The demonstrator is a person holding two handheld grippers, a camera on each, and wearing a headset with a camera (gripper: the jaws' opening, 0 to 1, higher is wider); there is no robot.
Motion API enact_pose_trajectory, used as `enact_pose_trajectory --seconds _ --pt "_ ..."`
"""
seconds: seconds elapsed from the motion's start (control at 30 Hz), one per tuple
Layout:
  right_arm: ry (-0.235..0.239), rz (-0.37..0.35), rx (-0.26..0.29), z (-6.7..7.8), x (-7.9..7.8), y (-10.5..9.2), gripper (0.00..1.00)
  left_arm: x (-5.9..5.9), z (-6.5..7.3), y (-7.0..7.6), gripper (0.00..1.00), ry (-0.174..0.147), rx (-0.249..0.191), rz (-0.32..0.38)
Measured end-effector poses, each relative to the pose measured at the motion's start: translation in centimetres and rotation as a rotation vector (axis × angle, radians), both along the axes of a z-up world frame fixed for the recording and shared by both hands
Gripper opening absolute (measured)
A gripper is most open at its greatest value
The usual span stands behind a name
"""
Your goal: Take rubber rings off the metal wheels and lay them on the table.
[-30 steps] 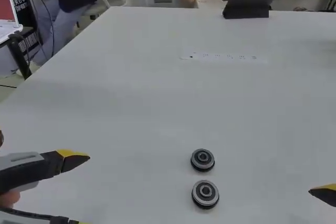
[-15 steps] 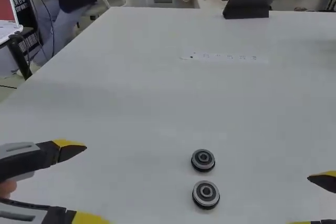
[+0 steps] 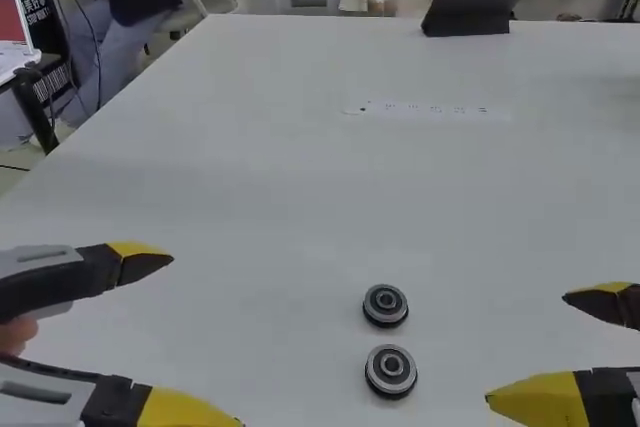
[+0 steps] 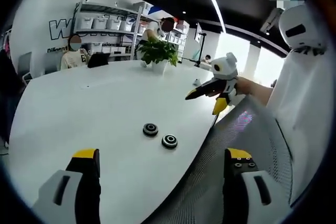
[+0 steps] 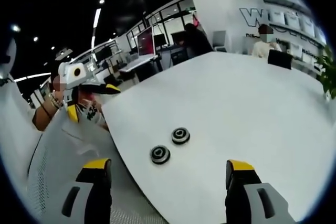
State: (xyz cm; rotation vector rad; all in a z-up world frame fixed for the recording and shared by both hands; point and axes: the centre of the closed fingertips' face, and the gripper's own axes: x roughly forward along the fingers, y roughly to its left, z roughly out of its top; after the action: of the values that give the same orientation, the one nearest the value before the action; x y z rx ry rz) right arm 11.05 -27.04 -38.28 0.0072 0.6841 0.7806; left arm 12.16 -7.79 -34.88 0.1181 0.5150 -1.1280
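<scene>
Two wheels point(image 3: 386, 305) are lying flat near the table's point(image 3: 300, 147) front edge, rubber rings point(image 3: 366, 371) apparently on. Left gripper point(image 3: 195, 339) and right gripper point(image 3: 527, 347) are hovering either side, jaws spread, empty. Likely risk: tugging a ring off an unpinned wheel, skidding it over the edge.

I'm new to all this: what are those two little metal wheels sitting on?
The far wheel and the near wheel lie flat on the white table. Their undersides are hidden against it.
</scene>
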Motion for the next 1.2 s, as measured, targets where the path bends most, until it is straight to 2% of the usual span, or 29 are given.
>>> enact_pose_trajectory --seconds 0.33,0.5,0.73,0.9,1.2 --pt "-0.033 0.041 0.005 1.4 0.9 0.8 0.88 0.2 0.9 -0.7 0.97 -0.040 0.030 -0.053" --pt "-0.061 0.073 0.009 2.5 1.4 1.4 0.86 0.4 1.9 -1.6 0.96 -0.073 0.038 -0.096" --pt "-0.093 0.114 0.000 3.4 2.0 2.2 0.86 0.8 2.5 -2.4 0.94 -0.105 0.066 -0.139" --pt "-0.106 0.136 -0.002 3.7 2.5 2.7 0.86 1.8 3.1 -2.9 0.94 -0.152 0.083 -0.145" --pt "-0.150 0.166 -0.002 5.0 3.8 3.5 0.87 2.6 3.7 -4.0 0.92 -0.188 0.100 -0.191"
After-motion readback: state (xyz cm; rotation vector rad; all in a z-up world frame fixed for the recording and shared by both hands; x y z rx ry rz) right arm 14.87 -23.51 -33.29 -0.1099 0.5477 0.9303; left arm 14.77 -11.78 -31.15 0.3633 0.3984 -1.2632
